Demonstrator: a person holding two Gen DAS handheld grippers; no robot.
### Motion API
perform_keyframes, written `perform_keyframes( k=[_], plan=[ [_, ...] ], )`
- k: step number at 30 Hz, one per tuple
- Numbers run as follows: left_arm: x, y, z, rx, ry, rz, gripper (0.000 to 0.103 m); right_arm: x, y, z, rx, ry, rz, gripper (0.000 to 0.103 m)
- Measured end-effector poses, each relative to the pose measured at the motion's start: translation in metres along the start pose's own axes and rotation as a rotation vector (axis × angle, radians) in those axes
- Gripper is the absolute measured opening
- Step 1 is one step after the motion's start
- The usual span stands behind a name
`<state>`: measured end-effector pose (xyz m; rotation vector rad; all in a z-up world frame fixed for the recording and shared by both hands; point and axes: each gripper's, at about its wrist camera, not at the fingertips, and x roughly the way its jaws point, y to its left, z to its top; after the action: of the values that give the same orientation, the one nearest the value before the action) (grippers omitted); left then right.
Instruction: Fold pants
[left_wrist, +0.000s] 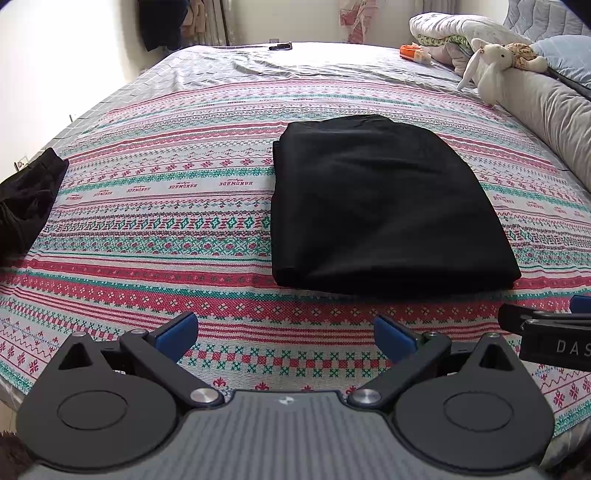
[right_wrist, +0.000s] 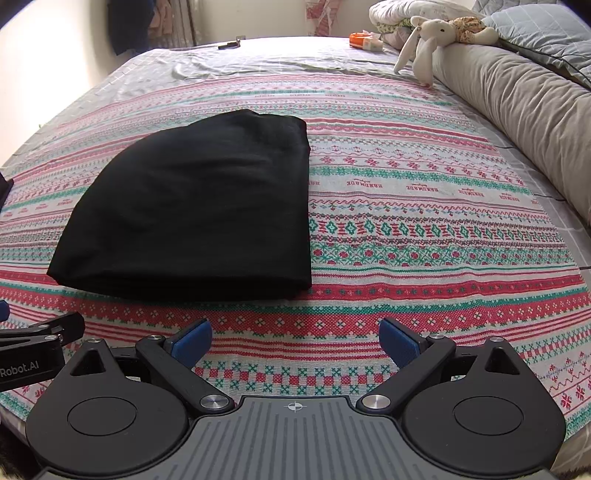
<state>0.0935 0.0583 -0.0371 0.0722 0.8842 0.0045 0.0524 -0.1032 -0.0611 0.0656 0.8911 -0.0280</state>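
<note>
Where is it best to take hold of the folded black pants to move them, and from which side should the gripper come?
Probably the near edge of the pants: its stacked layers face both open grippers, the left and the right. Come in low from the near side, one gripper toward each near corner, so the bundle lifts without unfolding.

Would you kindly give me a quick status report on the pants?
Left hand-held gripper open, right hand-held gripper open, both empty. Black pants folded flat on bedspread. Nothing in the way.
</note>
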Motion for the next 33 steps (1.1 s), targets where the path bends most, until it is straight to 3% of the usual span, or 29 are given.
perform_keyframes(
  k=[33],
  plan=[
    [0.0041, -0.0006, -0.0015, 0.015, 0.033, -0.023, 0.103, 0.0022, 0.0020, -0.0009, -0.005, 0.003, -0.004, 0.098]
  ],
)
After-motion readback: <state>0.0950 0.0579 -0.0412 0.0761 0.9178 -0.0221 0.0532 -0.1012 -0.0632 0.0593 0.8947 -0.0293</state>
